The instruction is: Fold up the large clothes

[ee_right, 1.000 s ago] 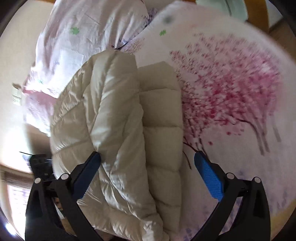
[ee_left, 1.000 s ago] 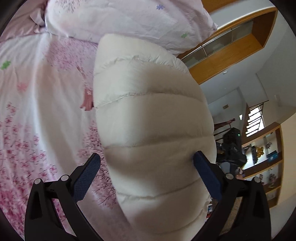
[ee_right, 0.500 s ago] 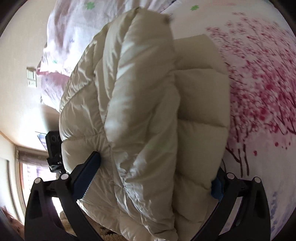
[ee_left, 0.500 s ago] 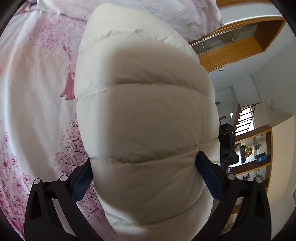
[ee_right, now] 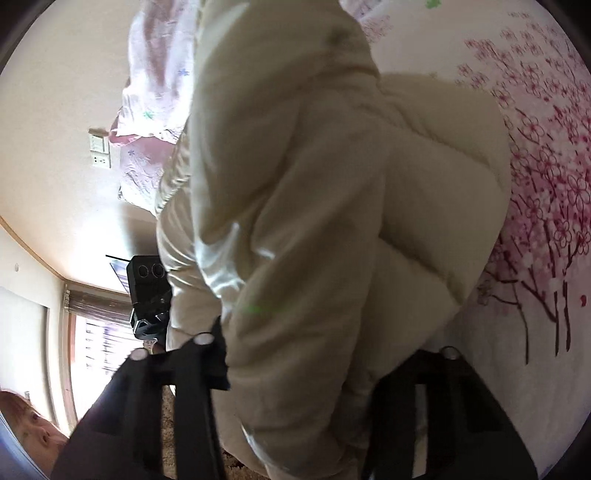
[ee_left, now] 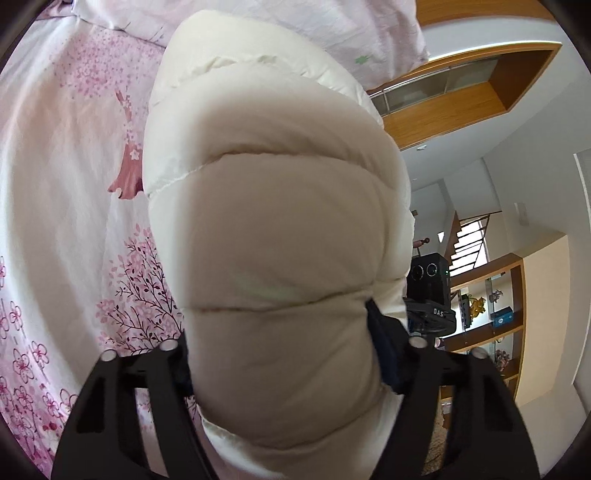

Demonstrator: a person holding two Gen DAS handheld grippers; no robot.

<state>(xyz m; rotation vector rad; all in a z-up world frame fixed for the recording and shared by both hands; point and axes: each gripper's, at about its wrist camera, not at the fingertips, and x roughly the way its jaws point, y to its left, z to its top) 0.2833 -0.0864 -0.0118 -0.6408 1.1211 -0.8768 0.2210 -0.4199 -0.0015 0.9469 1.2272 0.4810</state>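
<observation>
A cream quilted puffer jacket (ee_left: 280,229) lies folded into a thick bundle on a bed with a pink cherry-blossom sheet (ee_left: 66,192). My left gripper (ee_left: 280,354) is shut on one end of the bundle, its blue pads pressed into the padding. My right gripper (ee_right: 317,354) is shut on the other end of the jacket (ee_right: 332,206); the padding bulges between its fingers and hides the pads. Each gripper shows in the other's view as a black camera block (ee_left: 430,273) (ee_right: 147,280).
A pale flowered duvet (ee_left: 332,22) lies bunched at the head of the bed, also in the right wrist view (ee_right: 155,92). Wooden shelving (ee_left: 491,295) and stairs stand beyond the bed. A wall socket (ee_right: 99,147) and a window (ee_right: 99,343) show on the right view's side.
Both grippers moved in onto the ends of the folded jacket and closed on it; a second ago both were open with the bundle between the fingers.
</observation>
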